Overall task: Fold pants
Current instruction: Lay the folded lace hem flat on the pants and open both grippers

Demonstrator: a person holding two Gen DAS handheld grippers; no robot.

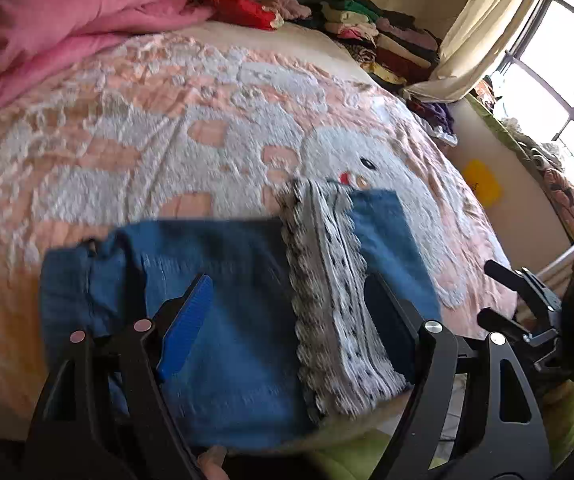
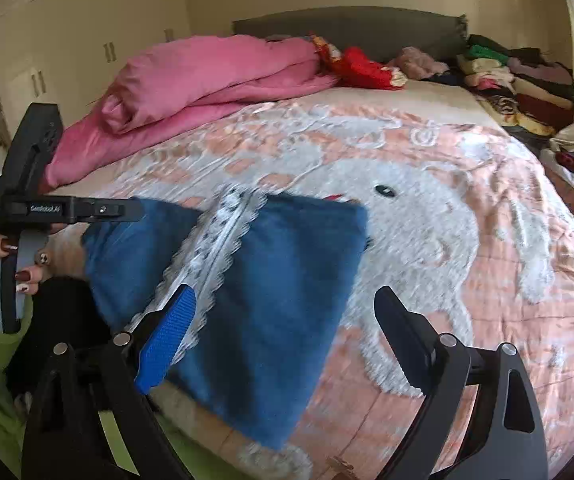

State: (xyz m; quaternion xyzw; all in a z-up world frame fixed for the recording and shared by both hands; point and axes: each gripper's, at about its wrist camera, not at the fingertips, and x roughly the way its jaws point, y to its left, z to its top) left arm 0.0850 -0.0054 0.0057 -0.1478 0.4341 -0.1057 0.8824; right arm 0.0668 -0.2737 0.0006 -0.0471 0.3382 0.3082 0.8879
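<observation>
The blue pants [image 1: 227, 320] with a grey-white lace stripe [image 1: 327, 288] lie folded flat at the near edge of the bed. They also show in the right wrist view [image 2: 279, 288]. My left gripper [image 1: 287, 312] is open and empty, hovering just above the pants, fingers either side of the stripe. My right gripper [image 2: 283, 320] is open and empty above the right part of the pants. The left gripper's body [image 2: 27, 208] shows at the left of the right wrist view, held by a hand.
A peach and grey patterned bedspread [image 2: 427, 220] covers the bed. A pink duvet [image 2: 207, 76] is bunched at the far left. Stacked folded clothes [image 2: 519, 84] sit at the far right corner. A window [image 1: 559, 60] and cream curtain are on the right.
</observation>
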